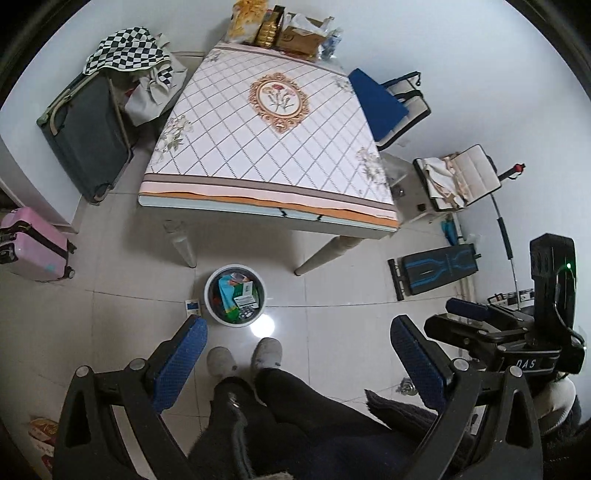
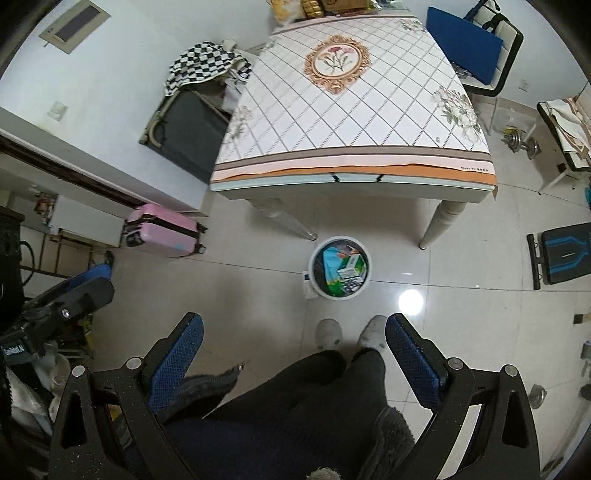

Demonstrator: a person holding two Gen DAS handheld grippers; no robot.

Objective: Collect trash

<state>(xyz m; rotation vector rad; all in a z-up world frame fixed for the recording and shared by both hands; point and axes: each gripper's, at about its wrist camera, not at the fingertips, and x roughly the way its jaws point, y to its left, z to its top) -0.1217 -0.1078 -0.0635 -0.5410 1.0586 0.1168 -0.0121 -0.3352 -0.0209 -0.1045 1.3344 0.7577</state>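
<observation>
A round white trash bin [image 1: 212,286] stands on the floor in front of the table, holding several packets and boxes [image 1: 236,295]. It also shows in the right wrist view [image 2: 314,263]. A small blue and white packet [image 1: 191,307] lies on the floor beside the bin, at its left [image 2: 306,280]. My left gripper [image 1: 297,328] is open and empty, held high above the floor. My right gripper [image 2: 293,325] is open and empty too, at the same height. The right gripper shows at the right of the left wrist view [image 1: 465,312].
A table [image 1: 266,122] with a patterned cloth stands beyond the bin, with bags and boxes [image 1: 284,31] at its far edge. A pink suitcase [image 2: 162,230], a dark folded bed [image 1: 88,136], chairs [image 1: 388,103] and a bench [image 1: 436,267] surround it. The person's legs and slippers [image 1: 266,352] are below.
</observation>
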